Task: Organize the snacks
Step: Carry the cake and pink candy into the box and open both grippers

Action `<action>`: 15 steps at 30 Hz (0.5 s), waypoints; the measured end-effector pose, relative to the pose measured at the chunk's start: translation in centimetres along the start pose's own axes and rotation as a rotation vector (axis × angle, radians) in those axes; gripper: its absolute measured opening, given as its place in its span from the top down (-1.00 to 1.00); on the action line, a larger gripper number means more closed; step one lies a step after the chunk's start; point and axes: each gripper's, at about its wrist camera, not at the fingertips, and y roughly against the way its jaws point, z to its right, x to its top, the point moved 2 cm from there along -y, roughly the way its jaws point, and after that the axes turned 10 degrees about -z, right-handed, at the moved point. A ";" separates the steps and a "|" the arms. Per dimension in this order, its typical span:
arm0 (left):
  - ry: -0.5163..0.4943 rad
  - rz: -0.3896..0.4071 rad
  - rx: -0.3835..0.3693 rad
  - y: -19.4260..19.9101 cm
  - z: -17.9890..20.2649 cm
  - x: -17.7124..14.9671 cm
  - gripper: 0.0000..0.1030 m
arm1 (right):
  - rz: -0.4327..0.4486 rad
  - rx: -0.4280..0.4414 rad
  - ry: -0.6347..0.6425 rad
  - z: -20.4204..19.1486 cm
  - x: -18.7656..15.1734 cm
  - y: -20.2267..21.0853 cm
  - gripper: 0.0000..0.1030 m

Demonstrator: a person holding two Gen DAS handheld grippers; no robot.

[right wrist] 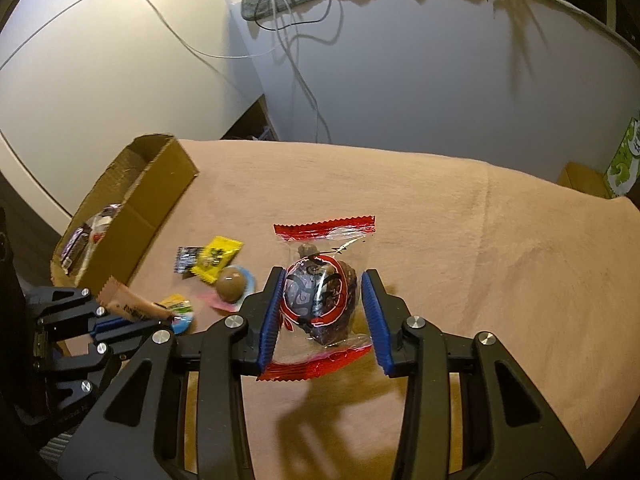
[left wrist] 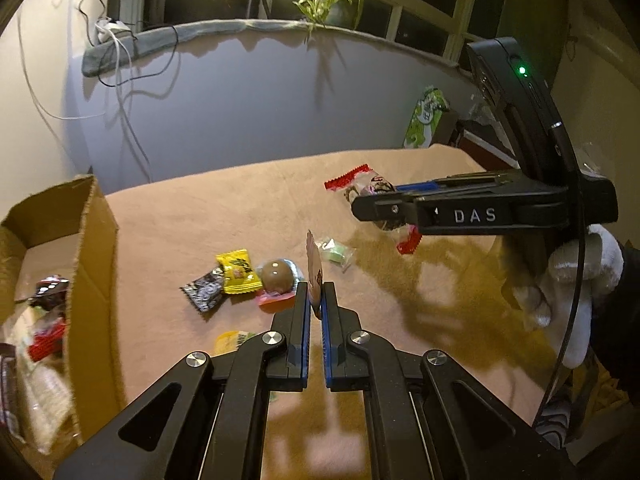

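I have both grippers loaded, so the sort is partway through. My left gripper (left wrist: 316, 300) is clenched on a thin tan paper-wrapped snack stick (right wrist: 128, 304), which stands edge-on between the blue pads in the left wrist view and pokes out of the jaws in the right wrist view. My right gripper (right wrist: 324, 280) is grasping a clear plastic packet with red crimped ends and a dark round cake inside (right wrist: 320, 292); the left pad presses the packet's side, while the right pad looks just clear of the film, so I judge the hold light.

The open brown cardboard box (left wrist: 96, 232) sits at the left edge of the pink cloth-covered table (right wrist: 480, 260). It already holds several wrapped snacks, among them a dark wrapper and a red one, though that part is blurred and I cannot count them.

Left on the cloth I see a cluster near the box: a black-and-white patterned sachet (left wrist: 206, 290), a yellow crimped sachet (left wrist: 238, 272), a brown ball candy on a pink and blue wrapper (left wrist: 276, 276), a small clear bag with a pale green sweet (left wrist: 336, 252), and a round yellow-and-blue lidded cup (right wrist: 180, 312) by the left jaws.

My reckoning: 2 snacks in hand, 5 waiting, both loads headed for the box.
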 end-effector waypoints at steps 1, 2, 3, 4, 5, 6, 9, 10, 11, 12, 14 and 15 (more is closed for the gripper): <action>0.002 0.007 0.003 0.4 -0.1 -0.1 0.92 | 0.004 0.002 0.007 -0.5 0.0 0.3 0.21; 0.006 0.015 0.006 0.8 -0.4 -0.2 0.93 | 0.006 0.003 0.010 -0.8 0.0 0.5 0.21; 0.009 0.020 0.009 1.1 -0.4 -0.2 0.92 | 0.010 0.005 0.016 -1.4 0.1 0.7 0.21; 0.015 0.028 0.013 1.6 -0.8 -0.3 0.92 | 0.012 0.006 0.021 -1.8 0.2 0.7 0.21; 0.019 0.032 0.018 1.9 -0.9 -0.3 0.92 | 0.015 0.008 0.027 -2.3 0.3 0.9 0.21; 0.023 0.038 0.023 2.3 -1.2 -0.4 0.92 | 0.018 0.009 0.034 -2.8 0.4 1.0 0.21; 0.036 0.054 0.037 3.3 -2.2 -0.4 0.93 | 0.021 0.014 0.052 -4.1 0.8 1.1 0.21; 0.042 0.059 0.041 3.7 -2.4 -0.6 0.92 | 0.022 0.017 0.058 -4.6 0.9 1.1 0.21; 0.048 0.064 0.044 4.0 -2.7 -0.7 0.93 | 0.022 0.018 0.062 -5.0 1.0 1.1 0.21; 0.054 0.069 0.048 4.3 -3.0 -0.7 0.92 | 0.021 0.020 0.070 -5.5 1.2 1.0 0.21; 0.068 0.079 0.060 4.9 -3.9 -1.0 0.92 | 0.021 0.023 0.081 -6.4 1.5 0.9 0.21; 0.074 0.083 0.063 5.1 -4.2 -1.0 0.92 | 0.021 0.025 0.088 -7.0 1.7 0.8 0.21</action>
